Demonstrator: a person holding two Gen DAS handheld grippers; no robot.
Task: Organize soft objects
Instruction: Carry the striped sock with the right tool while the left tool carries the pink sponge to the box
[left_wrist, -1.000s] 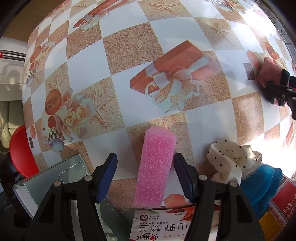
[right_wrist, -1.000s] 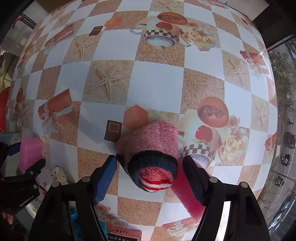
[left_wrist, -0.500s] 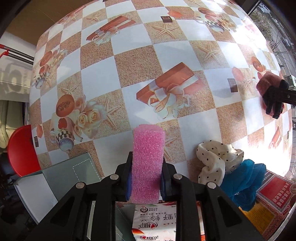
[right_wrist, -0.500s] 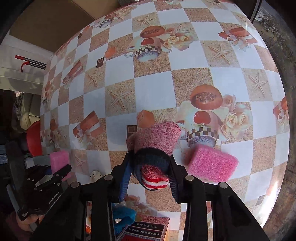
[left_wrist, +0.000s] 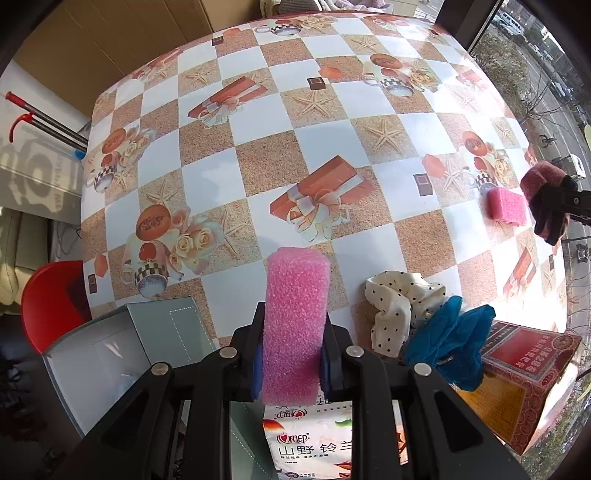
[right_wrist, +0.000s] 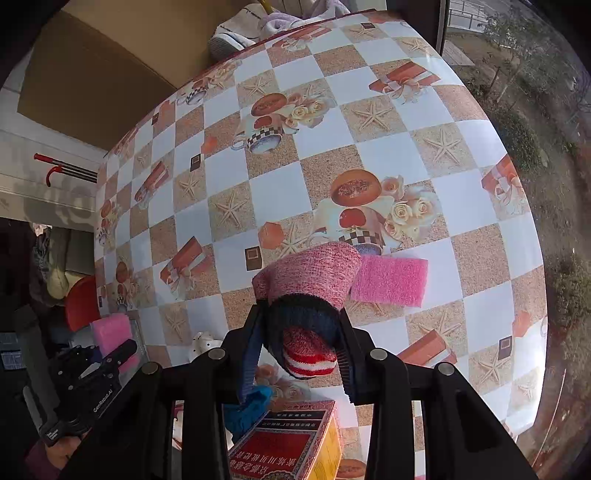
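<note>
Left tongs (left_wrist: 293, 354) are clenched on a light, squashy pink foam block (left_wrist: 295, 314) at its lower end; right tongs (right_wrist: 299, 343) pinch a limp rolled sock (right_wrist: 308, 295) mid-frame, which looks likely to sag.

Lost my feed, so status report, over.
Left gripper shut on pink foam block. Right gripper shut on rolled sock. Second foam pad on table, nothing blocking.

Red box (left_wrist: 524, 369) at table (left_wrist: 325, 140) near edge; tissue pack (left_wrist: 314, 435) left of it; red chair (left_wrist: 51, 299) beyond table's left edge.
</note>
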